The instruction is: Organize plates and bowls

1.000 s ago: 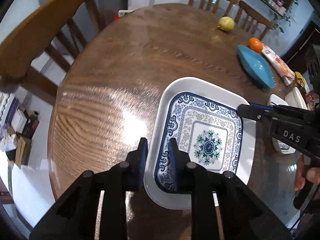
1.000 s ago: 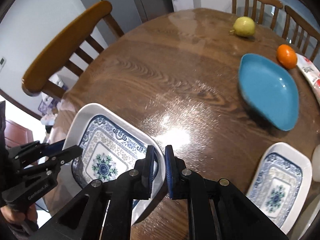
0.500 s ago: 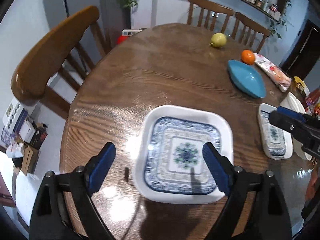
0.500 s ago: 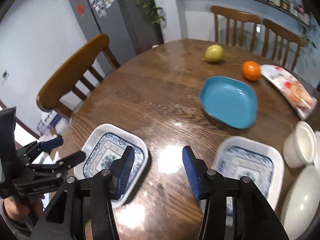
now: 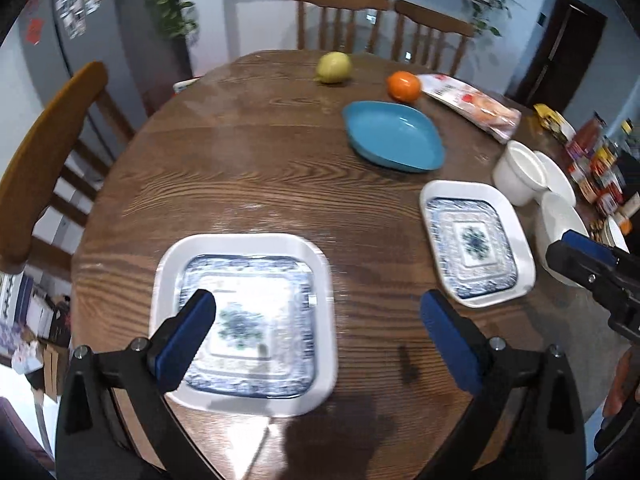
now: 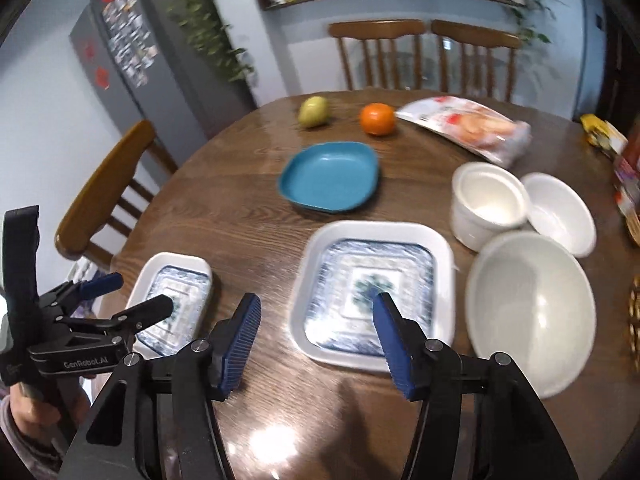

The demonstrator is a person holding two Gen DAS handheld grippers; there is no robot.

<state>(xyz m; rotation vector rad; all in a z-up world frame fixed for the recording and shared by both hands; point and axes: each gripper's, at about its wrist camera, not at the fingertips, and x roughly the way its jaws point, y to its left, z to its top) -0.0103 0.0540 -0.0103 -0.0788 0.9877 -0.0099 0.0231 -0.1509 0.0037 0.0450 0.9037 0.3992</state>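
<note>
A large square blue-patterned plate (image 5: 244,320) lies flat at the table's near left; it also shows in the right wrist view (image 6: 172,304). My left gripper (image 5: 316,332) is open and empty above its right edge. A second patterned plate (image 5: 476,240) lies to the right, and my right gripper (image 6: 316,336) is open and empty above its near edge (image 6: 372,288). A blue plate (image 6: 330,178) sits farther back. A white ramekin (image 6: 486,204), a small white bowl (image 6: 558,212) and a large white bowl (image 6: 528,312) stand at the right.
A pear (image 6: 314,111), an orange (image 6: 377,119) and a snack bag (image 6: 468,126) lie at the far side of the round wooden table (image 5: 248,168). Jars and packets (image 5: 596,160) crowd the right edge. Wooden chairs (image 5: 40,152) stand at left and back.
Both grippers were shut on the large patterned plate's rims, then opened and let it go on the table. Both have lifted and pulled back, and the right one has swung towards the second plate.
</note>
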